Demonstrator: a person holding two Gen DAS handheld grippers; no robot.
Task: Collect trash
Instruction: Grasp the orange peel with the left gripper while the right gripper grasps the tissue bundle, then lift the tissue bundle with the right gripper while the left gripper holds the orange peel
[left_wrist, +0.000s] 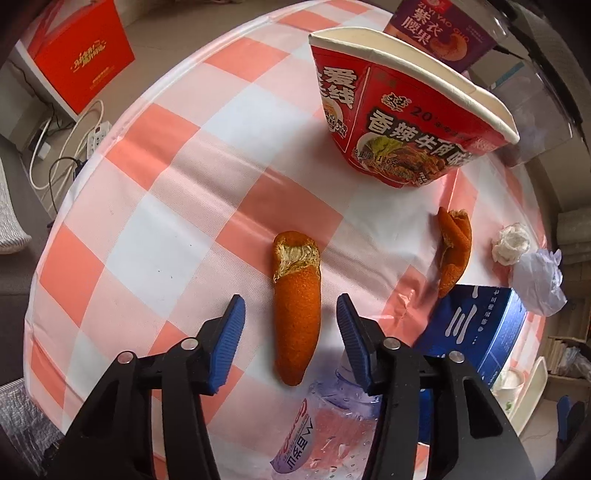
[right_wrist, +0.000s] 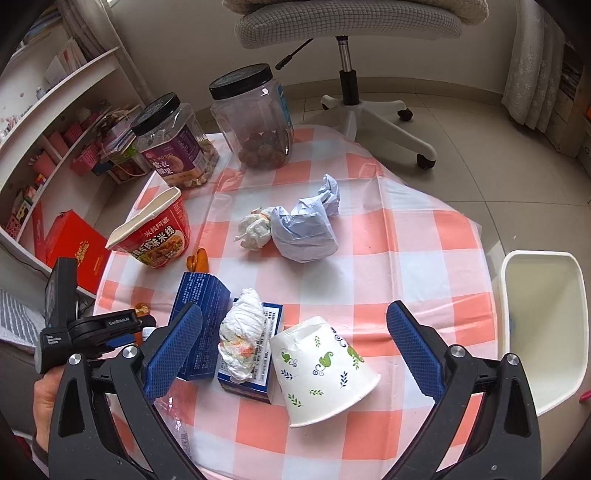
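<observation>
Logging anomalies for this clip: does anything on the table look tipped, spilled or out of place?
Yes. The paper cup lies on its side near the white bin, and the red noodle bowl sits tilted. Orange peel lies loose on the tablecloth between the open left tool fingers. No spilled liquid shows.

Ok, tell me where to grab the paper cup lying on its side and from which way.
Take the paper cup across its narrow base end, from above. It lies tipped over, its open rim toward the right gripper, whose open jaws already straddle it. The base is stiffer and likely won't crush; keep clear of the small box beside it.
</observation>
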